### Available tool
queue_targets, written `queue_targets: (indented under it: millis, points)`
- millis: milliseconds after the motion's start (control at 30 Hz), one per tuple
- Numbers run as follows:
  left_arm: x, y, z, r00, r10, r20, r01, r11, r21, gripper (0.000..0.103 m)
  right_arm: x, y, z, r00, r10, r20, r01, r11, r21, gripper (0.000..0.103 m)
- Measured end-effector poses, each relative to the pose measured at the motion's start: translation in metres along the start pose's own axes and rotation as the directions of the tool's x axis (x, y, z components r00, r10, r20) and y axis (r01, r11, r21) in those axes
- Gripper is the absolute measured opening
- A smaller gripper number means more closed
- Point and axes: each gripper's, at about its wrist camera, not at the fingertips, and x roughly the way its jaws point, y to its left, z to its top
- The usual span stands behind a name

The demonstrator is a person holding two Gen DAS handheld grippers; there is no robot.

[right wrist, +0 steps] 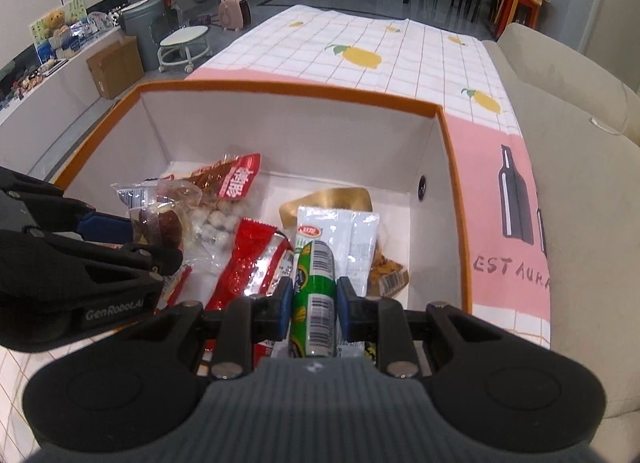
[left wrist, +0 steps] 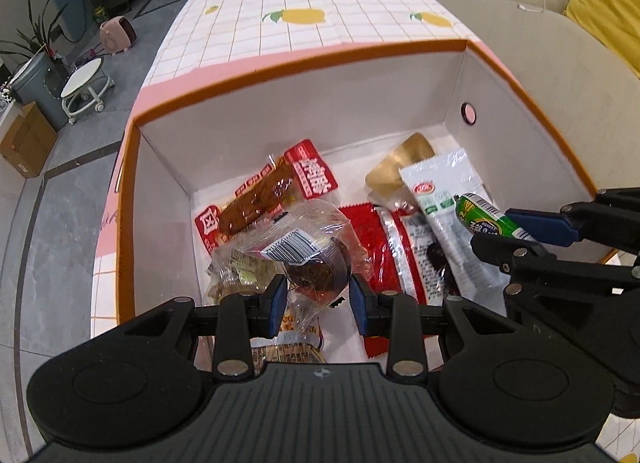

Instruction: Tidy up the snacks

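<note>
An orange-rimmed white box point(left wrist: 304, 53) point(right wrist: 456, 167) holds several snack packets. My left gripper point(left wrist: 318, 297) is shut on a clear-wrapped dark brown cake point(left wrist: 316, 259) and holds it over the box's left part; it also shows in the right wrist view point(right wrist: 164, 223). My right gripper point(right wrist: 314, 299) is shut on a green sausage stick point(right wrist: 316, 295) over the box's right part; the stick also shows in the left wrist view point(left wrist: 490, 219). Below lie a red packet point(right wrist: 244, 267), a white-green sachet point(left wrist: 444, 199) and a red-labelled meat snack point(left wrist: 260, 199).
The box stands on a checked lemon-print tablecloth point(left wrist: 304, 23) point(right wrist: 360, 51). A beige sofa point(left wrist: 568, 63) point(right wrist: 580, 183) runs along the right. A stool point(right wrist: 184, 43), a bin and a cardboard box stand on the floor at the left.
</note>
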Motion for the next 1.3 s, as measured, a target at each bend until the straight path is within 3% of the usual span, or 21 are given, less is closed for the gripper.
queue_targets:
  millis: [233,333,500,733,967,1033,1200,1300]
  points:
    - [0.004,0.001,-0.004,1.0,0.013,-0.014,-0.013,1.0,-0.002,0.04,0.003,0.001,-0.003,1.0,-0.003,-0.024,0.003,1.0,-0.004,0.02]
    - [0.002,0.003,-0.004,1.0,0.007,-0.014,-0.007,1.0,-0.01,0.05,-0.001,0.0,-0.002,1.0,-0.002,-0.015,0.002,1.0,0.001,0.021]
    - [-0.009,0.003,-0.003,0.999,0.026,0.027,-0.025,1.0,-0.012,0.06,-0.01,0.002,0.001,1.0,-0.016,0.013,0.017,1.0,-0.013,0.033]
    - [-0.038,0.005,-0.005,0.991,0.053,0.12,-0.048,0.998,-0.046,0.06,-0.03,0.0,0.001,0.998,-0.032,0.059,0.032,0.999,-0.004,0.046]
    - [-0.081,0.0,-0.018,0.958,0.048,0.283,-0.027,0.997,-0.076,0.06,-0.064,-0.004,-0.008,0.99,-0.045,0.135,0.041,0.999,0.029,0.06]
    - [-0.095,-0.002,-0.023,0.942,0.057,0.331,-0.032,0.996,-0.08,0.06,-0.076,-0.005,-0.014,0.986,-0.05,0.158,0.044,0.998,0.04,0.067]
    - [-0.127,-0.006,-0.041,0.902,0.055,0.428,-0.009,0.994,-0.109,0.06,-0.107,-0.006,-0.035,0.974,-0.062,0.217,0.05,0.997,0.059,0.073]
    - [-0.143,-0.017,-0.055,0.871,0.093,0.482,-0.06,0.995,-0.083,0.061,-0.129,-0.006,-0.051,0.964,-0.067,0.259,0.049,0.996,0.074,0.076]
